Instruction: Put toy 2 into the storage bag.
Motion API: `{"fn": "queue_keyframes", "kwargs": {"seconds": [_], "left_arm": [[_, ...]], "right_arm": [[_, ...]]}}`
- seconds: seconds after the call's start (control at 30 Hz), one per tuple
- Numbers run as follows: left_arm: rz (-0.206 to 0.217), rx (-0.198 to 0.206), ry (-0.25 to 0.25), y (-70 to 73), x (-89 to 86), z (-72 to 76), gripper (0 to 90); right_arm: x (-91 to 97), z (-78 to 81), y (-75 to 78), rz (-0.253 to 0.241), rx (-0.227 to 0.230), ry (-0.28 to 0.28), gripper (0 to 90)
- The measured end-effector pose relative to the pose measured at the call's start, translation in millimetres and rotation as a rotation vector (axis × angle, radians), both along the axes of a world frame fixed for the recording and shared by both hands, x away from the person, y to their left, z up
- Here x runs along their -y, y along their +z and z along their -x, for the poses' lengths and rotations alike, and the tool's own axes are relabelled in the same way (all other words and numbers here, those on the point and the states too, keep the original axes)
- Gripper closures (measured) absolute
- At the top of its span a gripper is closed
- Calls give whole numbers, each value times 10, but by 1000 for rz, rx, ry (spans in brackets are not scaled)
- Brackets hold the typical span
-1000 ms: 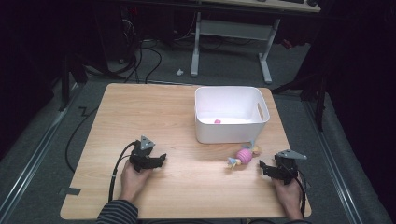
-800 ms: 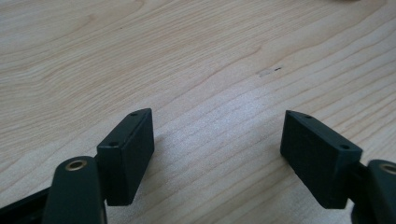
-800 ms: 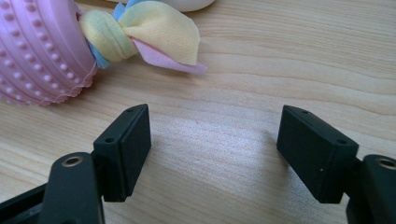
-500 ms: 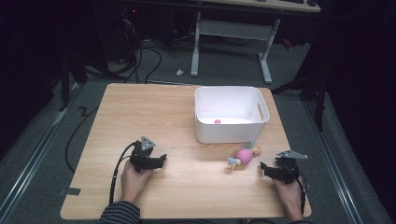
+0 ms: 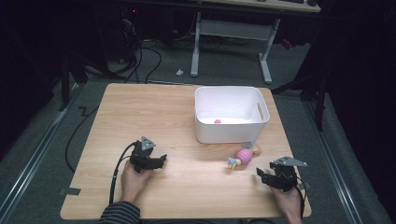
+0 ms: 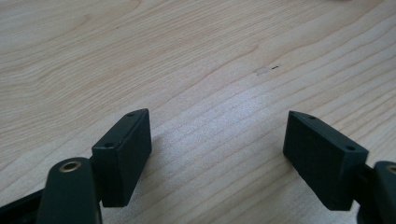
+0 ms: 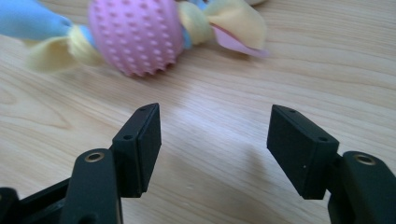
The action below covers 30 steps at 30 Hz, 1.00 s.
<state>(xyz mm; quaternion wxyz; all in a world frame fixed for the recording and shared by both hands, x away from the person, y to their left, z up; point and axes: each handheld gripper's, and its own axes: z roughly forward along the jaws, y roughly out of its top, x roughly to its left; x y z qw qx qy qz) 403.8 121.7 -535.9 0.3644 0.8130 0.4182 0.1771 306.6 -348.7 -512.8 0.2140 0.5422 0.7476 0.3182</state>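
Note:
A pink knobbly ball toy (image 5: 244, 156) (image 7: 135, 35) with blue, yellow and pink cloth tails lies on the wooden table (image 5: 154, 112), just in front of the white bin (image 5: 230, 134). My right gripper (image 5: 260, 173) (image 7: 215, 142) rests near the table's front right, open, with the toy a short way beyond its jaws. My left gripper (image 5: 161, 161) (image 6: 217, 156) sits at the front left, open over bare wood, nothing between its jaws. A small pink object (image 5: 217, 121) lies inside the bin.
The bin stands at the back right of the table. A metal desk frame (image 5: 231, 32) and loose cables (image 5: 140, 60) lie on the floor beyond the far edge. A rail (image 5: 32, 163) runs along the floor at the left.
The right gripper has edged a little toward the front right. The left gripper and the toy stay as they were.

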Motion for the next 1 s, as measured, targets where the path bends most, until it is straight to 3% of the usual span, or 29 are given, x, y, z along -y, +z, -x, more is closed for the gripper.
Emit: {"fn": "queue_keyframes", "kwargs": {"seconds": [0.13,0.37,1.0], "left_arm": [[-5,1,0,0,6,2,230],[-9,-5,1,-2,12,-2,189],[-15,-12,-9,-3,16,-5,154]], "right_arm": [[-85,-7,61,-26,18,28,362],[-227,-78,196,-23,45,78,369],[-459,-397,385,4,32,122,356]]}}
